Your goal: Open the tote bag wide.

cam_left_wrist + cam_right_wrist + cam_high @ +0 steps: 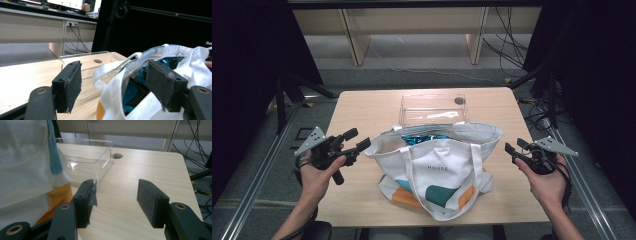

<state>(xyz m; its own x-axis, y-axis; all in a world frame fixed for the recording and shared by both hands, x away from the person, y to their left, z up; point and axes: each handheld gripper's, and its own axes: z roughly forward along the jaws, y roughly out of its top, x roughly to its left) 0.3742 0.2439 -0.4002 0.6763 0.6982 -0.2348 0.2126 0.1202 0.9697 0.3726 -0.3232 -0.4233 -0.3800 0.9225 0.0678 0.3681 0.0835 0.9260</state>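
L gripper [362, 143] is hovering w/ jaws apart, empty, just left of the tote bag [437, 170], which is sitting mid-table [362, 107], reading "HOUSE", w/ teal packets [424, 138] inside. Clear box [433, 109] is lying behind. R gripper [512, 149] is waiting released, empty.

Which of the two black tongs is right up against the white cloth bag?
The left tongs: their tips sit at the white cloth tote bag's open rim. The right tongs stay beside it, over bare wooden table.
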